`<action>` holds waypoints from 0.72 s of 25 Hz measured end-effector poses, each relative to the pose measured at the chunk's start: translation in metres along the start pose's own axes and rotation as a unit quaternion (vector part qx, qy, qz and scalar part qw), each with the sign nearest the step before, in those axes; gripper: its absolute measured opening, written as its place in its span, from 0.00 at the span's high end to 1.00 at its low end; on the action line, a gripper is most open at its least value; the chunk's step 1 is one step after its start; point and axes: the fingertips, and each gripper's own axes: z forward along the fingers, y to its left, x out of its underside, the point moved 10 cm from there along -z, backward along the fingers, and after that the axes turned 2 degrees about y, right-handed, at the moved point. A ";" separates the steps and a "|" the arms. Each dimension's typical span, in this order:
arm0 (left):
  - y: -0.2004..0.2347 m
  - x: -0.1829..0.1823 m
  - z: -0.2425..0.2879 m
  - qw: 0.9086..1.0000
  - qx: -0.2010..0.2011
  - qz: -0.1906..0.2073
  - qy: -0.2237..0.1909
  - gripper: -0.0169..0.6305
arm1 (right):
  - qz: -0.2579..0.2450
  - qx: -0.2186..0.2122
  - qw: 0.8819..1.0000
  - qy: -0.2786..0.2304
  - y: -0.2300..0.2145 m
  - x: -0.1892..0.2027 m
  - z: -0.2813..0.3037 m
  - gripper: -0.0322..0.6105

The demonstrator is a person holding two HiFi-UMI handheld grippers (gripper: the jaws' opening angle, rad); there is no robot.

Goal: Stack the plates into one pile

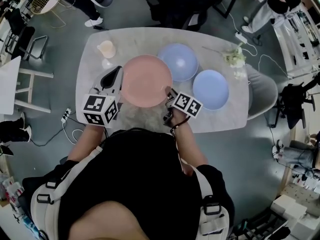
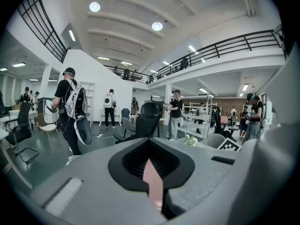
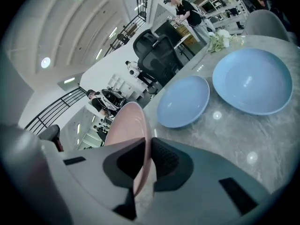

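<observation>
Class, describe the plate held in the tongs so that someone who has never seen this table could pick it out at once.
Find the pale oval table in front of the person. On its near side the pink plate is gripped by the left tongs and the right tongs. It alone is pink; the far blue plate and the right blue plate lie untouched.

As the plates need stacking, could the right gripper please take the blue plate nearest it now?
Probably not yet: the right gripper is shut on the pink plate at its rim, so its jaws are taken. Nothing stands between it and the blue plate, though.
</observation>
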 end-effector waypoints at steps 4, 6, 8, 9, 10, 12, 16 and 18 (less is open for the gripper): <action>0.000 -0.002 -0.001 1.000 0.002 -0.003 -0.006 0.97 | 0.005 -0.002 0.999 -0.046 0.001 -0.031 -0.010 0.90; 0.001 -0.002 0.000 1.000 0.001 -0.005 -0.008 0.97 | 0.017 0.005 0.997 -0.070 -0.005 -0.049 -0.014 0.90; 0.001 -0.002 0.000 1.000 0.000 -0.006 -0.008 0.97 | 0.030 0.018 0.995 -0.097 -0.015 -0.065 -0.017 0.90; 0.002 -0.001 0.000 1.000 0.000 -0.007 -0.006 0.97 | 0.039 0.024 0.993 -0.111 -0.021 -0.072 -0.018 0.90; 0.002 0.000 0.001 1.000 -0.001 -0.008 -0.004 0.97 | 0.049 0.031 0.991 -0.123 -0.027 -0.078 -0.018 0.90; 0.002 0.001 0.002 1.000 -0.001 -0.009 0.000 0.97 | 0.068 0.047 0.986 -0.145 -0.041 -0.089 -0.017 0.90; -0.001 0.003 0.005 1.000 -0.001 -0.008 0.006 0.97 | 0.104 0.084 0.976 -0.172 -0.068 -0.103 -0.009 0.90; 0.000 0.003 0.005 1.000 -0.001 -0.009 0.009 0.97 | 0.129 0.094 0.972 -0.173 -0.081 -0.104 0.002 0.90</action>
